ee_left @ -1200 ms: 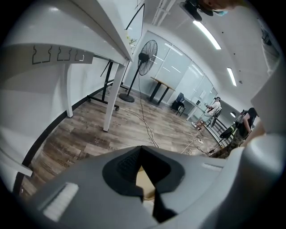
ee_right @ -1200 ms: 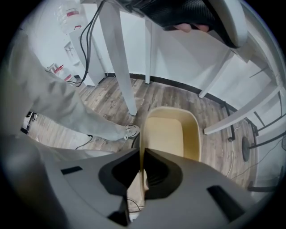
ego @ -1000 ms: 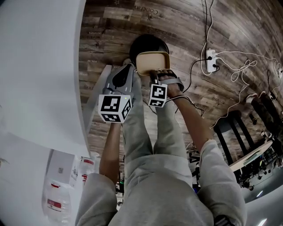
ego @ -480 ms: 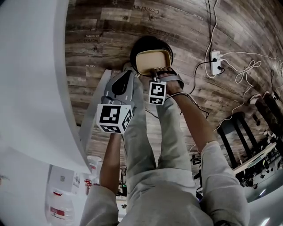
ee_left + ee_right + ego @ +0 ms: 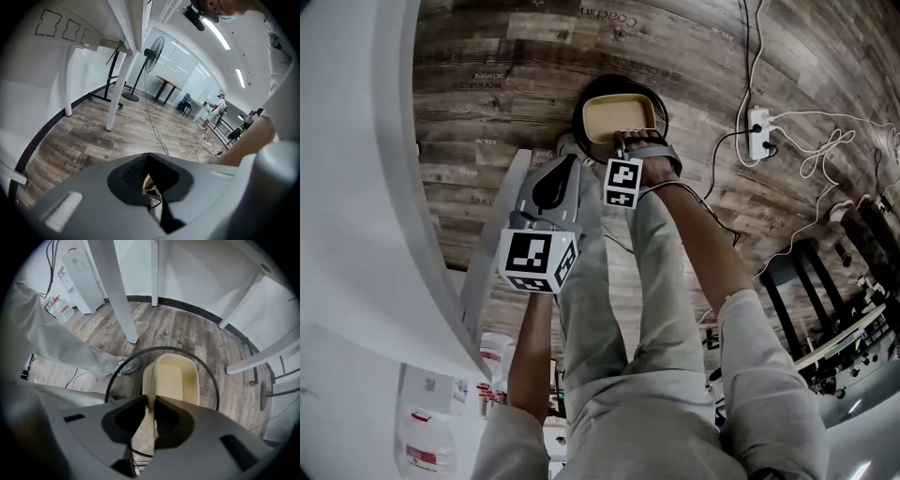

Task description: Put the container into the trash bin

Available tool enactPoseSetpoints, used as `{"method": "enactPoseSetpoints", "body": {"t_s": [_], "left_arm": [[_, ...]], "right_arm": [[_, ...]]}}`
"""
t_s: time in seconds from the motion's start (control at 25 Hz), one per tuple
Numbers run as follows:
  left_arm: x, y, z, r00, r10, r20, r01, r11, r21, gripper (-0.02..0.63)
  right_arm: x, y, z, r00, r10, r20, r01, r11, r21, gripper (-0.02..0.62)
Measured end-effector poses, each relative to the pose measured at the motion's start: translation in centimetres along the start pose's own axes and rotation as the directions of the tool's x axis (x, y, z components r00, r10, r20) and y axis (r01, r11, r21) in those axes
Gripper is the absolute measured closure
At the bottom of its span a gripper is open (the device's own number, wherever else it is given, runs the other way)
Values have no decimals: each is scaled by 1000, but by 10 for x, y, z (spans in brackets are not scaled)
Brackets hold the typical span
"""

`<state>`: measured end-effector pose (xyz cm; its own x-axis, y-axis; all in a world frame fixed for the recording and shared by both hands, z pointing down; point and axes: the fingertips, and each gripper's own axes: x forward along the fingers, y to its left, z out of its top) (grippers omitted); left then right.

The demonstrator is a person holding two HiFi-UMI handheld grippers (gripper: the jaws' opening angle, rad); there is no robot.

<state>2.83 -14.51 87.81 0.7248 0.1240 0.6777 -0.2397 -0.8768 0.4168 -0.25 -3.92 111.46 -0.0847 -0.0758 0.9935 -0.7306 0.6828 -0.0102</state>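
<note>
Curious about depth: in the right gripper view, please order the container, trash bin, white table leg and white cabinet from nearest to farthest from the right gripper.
From the right gripper, whose jaws are opening:
1. container: wall between the jaws.
2. trash bin: beneath, ringing it.
3. white table leg: beyond, upper left.
4. white cabinet: far upper-left corner.

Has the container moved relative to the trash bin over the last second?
Yes. The container has come down into the trash bin. Earlier in the head view it overlapped the bin's near rim; now the rim shows round most of it.
</note>
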Motion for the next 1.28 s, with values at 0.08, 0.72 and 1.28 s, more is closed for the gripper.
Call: {"method": "enactPoseSetpoints", "body": {"t_s": [0.08, 0.72, 1.28], "left_arm": [[0, -2, 0, 1000, -8, -1, 8, 1000, 5, 597], [-4, -4, -3, 1000, -12, -4, 12, 1000, -15, 597], [-10, -10, 15, 1000, -10, 14, 10, 1000, 1, 597]], "right_arm": [[5, -3, -4, 1000, 1, -13, -1, 1000, 6, 534], [-4, -8, 2, 999, -17, 39, 14, 998, 55, 383], [-49, -25, 6, 987, -80, 139, 28, 938, 345, 398]]}}
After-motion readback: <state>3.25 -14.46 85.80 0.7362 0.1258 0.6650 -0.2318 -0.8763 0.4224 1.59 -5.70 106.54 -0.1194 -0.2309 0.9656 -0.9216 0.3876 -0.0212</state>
